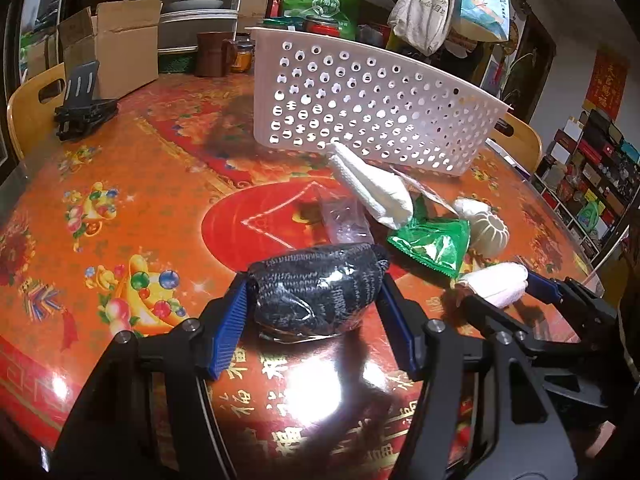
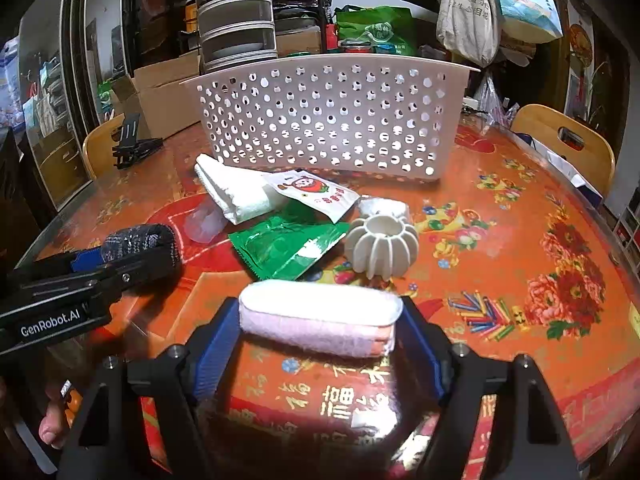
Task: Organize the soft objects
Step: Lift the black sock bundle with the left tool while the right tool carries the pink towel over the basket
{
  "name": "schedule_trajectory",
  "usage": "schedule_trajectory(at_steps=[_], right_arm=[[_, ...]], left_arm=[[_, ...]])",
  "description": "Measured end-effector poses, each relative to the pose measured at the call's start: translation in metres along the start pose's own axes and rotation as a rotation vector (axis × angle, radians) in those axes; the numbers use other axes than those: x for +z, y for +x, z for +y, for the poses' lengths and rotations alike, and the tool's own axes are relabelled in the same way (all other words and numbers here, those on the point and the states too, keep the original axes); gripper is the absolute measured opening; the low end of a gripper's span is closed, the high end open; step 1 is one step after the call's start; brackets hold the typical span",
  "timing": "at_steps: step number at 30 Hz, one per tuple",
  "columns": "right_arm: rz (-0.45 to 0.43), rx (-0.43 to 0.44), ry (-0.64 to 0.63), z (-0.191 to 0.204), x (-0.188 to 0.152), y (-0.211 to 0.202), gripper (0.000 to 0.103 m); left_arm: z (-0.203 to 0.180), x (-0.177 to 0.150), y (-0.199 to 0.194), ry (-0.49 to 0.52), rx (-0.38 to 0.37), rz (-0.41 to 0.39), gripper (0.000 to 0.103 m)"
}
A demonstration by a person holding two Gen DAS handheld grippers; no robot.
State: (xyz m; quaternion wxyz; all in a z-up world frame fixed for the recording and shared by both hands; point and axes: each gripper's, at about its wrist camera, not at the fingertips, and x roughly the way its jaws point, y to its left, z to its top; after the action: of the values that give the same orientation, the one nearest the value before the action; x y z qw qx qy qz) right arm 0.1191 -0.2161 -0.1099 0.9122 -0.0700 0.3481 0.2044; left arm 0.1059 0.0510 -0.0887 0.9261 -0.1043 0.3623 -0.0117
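My left gripper [image 1: 314, 300] is shut on a black knitted bundle in clear wrap [image 1: 318, 286], held just above the table; it also shows in the right wrist view [image 2: 140, 242]. My right gripper [image 2: 320, 320] is shut on a folded white-pink towel [image 2: 320, 314], seen in the left wrist view [image 1: 496, 282] too. A white perforated basket [image 2: 328, 120] stands behind, also in the left wrist view [image 1: 372, 100]. In front of it lie a rolled white cloth [image 2: 236, 192], a green packet [image 2: 288, 244], a printed sachet [image 2: 316, 194] and a white ribbed holder [image 2: 380, 248].
The round table has a red patterned cover [image 2: 520, 240]. A black stand [image 1: 82, 106] sits far left by a cardboard box [image 1: 120, 52]. A clear plastic piece [image 1: 346, 216] lies mid-table. Wooden chairs [image 2: 568, 140] ring the edge; cluttered shelves and bags stand behind.
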Motion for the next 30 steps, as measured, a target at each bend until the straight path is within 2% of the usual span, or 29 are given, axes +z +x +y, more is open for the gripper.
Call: schedule_trajectory(at_steps=[5, 16, 24, 30], right_arm=[[-0.013, 0.019, -0.010, -0.001, -0.001, -0.003, 0.072], [-0.080, 0.041, -0.011, -0.016, 0.004, -0.031, 0.071], [-0.117, 0.063, -0.016, -0.033, 0.032, -0.054, 0.071], [-0.142, 0.083, -0.023, -0.046, 0.064, -0.066, 0.071]], left_arm=[[-0.005, 0.001, -0.004, 0.012, -0.002, -0.011, 0.060], [-0.012, 0.006, -0.019, 0.040, -0.002, -0.045, 0.060], [-0.017, 0.020, -0.035, 0.056, -0.012, -0.068, 0.060], [-0.020, 0.044, -0.053, 0.073, -0.029, -0.089, 0.060]])
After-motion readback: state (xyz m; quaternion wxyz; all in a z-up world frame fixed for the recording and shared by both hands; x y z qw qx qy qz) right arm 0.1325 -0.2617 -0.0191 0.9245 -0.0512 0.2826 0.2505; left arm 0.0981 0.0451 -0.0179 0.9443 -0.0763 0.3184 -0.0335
